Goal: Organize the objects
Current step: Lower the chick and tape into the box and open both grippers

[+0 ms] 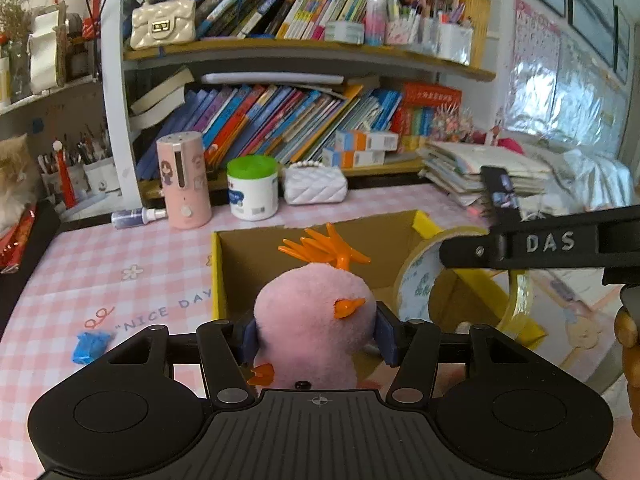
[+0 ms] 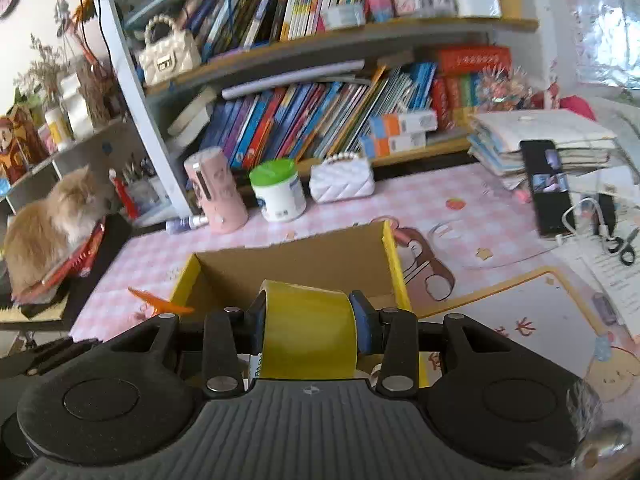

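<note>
Both loads are in hand and neither is in the box [image 1: 316, 248] yet, so I judge the task about midway: picking up is done, dropping in is left. As far as the views reach, the box interior shows only bare cardboard, though its floor is partly hidden behind the held things.

Going left to right, with the box as landmark: the left gripper [image 1: 316, 334] is clamped on one pink plush toy [image 1: 314, 320] with orange spikes, its blue pads pressing both flanks. The toy hangs at the box's near edge, not inside it. The right gripper [image 2: 308, 328] pinches one yellow tape roll [image 2: 308, 328] across its width; the roll hovers above the box's near right part, with the toy's orange spikes just showing left of the box in that view.

Loose things that may still need sorting, counted:
- Left of the box: one blue scrap [image 1: 90, 346] on the tablecloth.
- Behind the box: one small spray bottle [image 1: 138, 216] lying down, one pink cylinder [image 1: 184, 180], one green-lidded tub [image 1: 253, 188], one white quilted purse [image 1: 316, 184].
- Right of the box: one phone [image 2: 548, 188], one pair of scissors [image 2: 622, 246].

Whether those belong in the box, I cannot tell.
</note>
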A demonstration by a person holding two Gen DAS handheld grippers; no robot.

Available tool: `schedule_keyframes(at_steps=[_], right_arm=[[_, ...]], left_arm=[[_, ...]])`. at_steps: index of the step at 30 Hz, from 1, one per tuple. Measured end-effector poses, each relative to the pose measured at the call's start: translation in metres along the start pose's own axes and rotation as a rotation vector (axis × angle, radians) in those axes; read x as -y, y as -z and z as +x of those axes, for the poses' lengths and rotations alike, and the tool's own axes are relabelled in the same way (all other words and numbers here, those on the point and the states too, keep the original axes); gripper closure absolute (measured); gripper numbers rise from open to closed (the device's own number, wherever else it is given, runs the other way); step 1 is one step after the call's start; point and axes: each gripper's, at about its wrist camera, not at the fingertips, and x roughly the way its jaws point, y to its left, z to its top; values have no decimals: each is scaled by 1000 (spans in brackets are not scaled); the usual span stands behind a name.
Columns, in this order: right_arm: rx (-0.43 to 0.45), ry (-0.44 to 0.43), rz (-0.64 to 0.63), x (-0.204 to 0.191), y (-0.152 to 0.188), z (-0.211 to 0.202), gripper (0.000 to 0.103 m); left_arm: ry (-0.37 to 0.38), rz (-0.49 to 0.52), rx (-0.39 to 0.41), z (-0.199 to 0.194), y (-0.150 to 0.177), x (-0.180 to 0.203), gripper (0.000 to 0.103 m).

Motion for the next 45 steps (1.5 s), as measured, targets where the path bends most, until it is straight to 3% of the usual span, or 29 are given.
schedule_keyframes(at_steps=[8, 15, 27, 31, 33, 35, 38, 45], right_arm=[[-153, -37, -34, 7, 6, 55, 65], [-191, -75, -22, 11, 2, 72, 65], [-235, -89, -33, 1, -3, 100, 65], [-260, -72, -47, -2, 6, 106, 60], [-261, -64, -61, -4, 9, 105, 55], [-256, -53, -75, -7, 11, 99, 40], [-229, -41, -104, -11, 11, 85, 32], [-91, 5, -133, -17, 18, 30, 29]], left_arm=[[-21, 29, -104, 26, 11, 7, 47], [-26, 44, -149, 38, 17, 12, 44], [-107, -18, -61, 5, 21, 0, 39], [-120, -36, -33, -7, 22, -2, 37], [-125, -43, -19, -14, 22, -3, 35], [-121, -66, -8, -20, 21, -4, 28], [-111, -106, 14, -30, 22, -6, 27], [-113, -144, 50, -51, 30, -11, 20]])
